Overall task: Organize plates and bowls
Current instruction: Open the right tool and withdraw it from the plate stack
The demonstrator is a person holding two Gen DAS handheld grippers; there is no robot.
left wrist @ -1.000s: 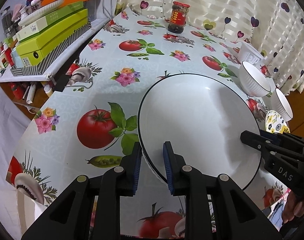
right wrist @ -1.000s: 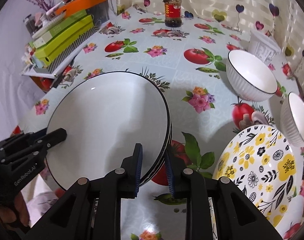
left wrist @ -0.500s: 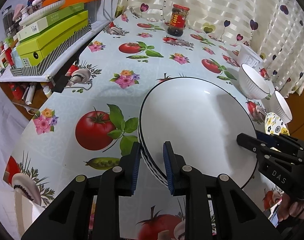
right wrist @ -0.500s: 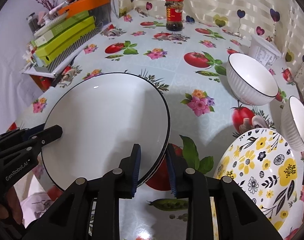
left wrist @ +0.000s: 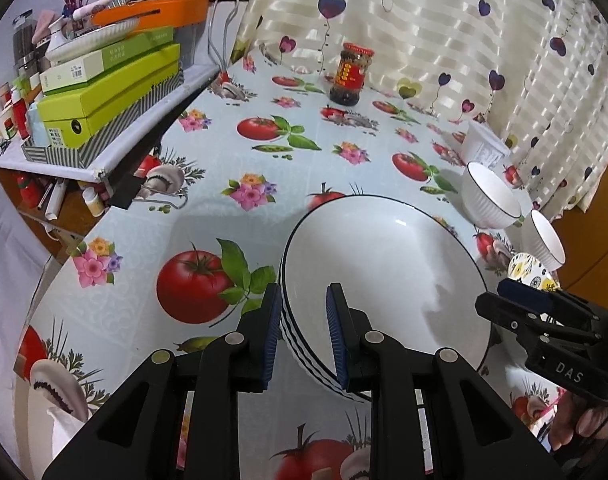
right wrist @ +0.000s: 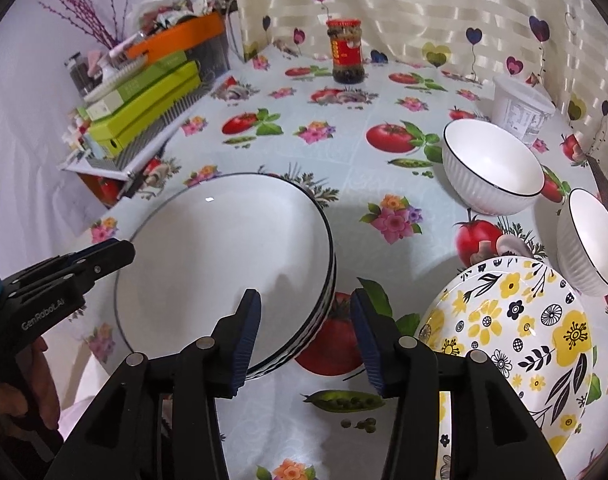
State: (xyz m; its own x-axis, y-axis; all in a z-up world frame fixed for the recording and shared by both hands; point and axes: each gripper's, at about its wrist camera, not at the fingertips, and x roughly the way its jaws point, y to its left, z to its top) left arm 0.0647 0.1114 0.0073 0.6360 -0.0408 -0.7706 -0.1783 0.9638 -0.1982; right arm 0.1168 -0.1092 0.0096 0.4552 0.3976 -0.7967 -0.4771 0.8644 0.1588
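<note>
A stack of white plates with black rims (left wrist: 383, 272) (right wrist: 228, 256) rests on the fruit-print tablecloth. My left gripper (left wrist: 304, 336) is shut on the stack's near-left rim, one pad over the top plate and one outside the edge. It shows in the right wrist view as the left gripper (right wrist: 116, 248) at the stack's left edge. My right gripper (right wrist: 305, 336) is opening. The stack's right rim lies between its jaws, and the outer pad stands apart from it. To the right are a yellow floral plate (right wrist: 515, 340) and two white ribbed bowls (right wrist: 491, 164) (right wrist: 591, 236).
A red-labelled jar (right wrist: 345, 52) stands at the back by the heart-print curtain. A white tub (right wrist: 521, 110) sits behind the bowls. A shelf of green boxes (left wrist: 108, 92) overhangs the table's left edge. A person's hand (right wrist: 32, 380) holds the left gripper.
The right gripper's jaws have spread apart and come off the stack's rim. The left gripper stays shut on the stack, and the plates have hardly moved.
</note>
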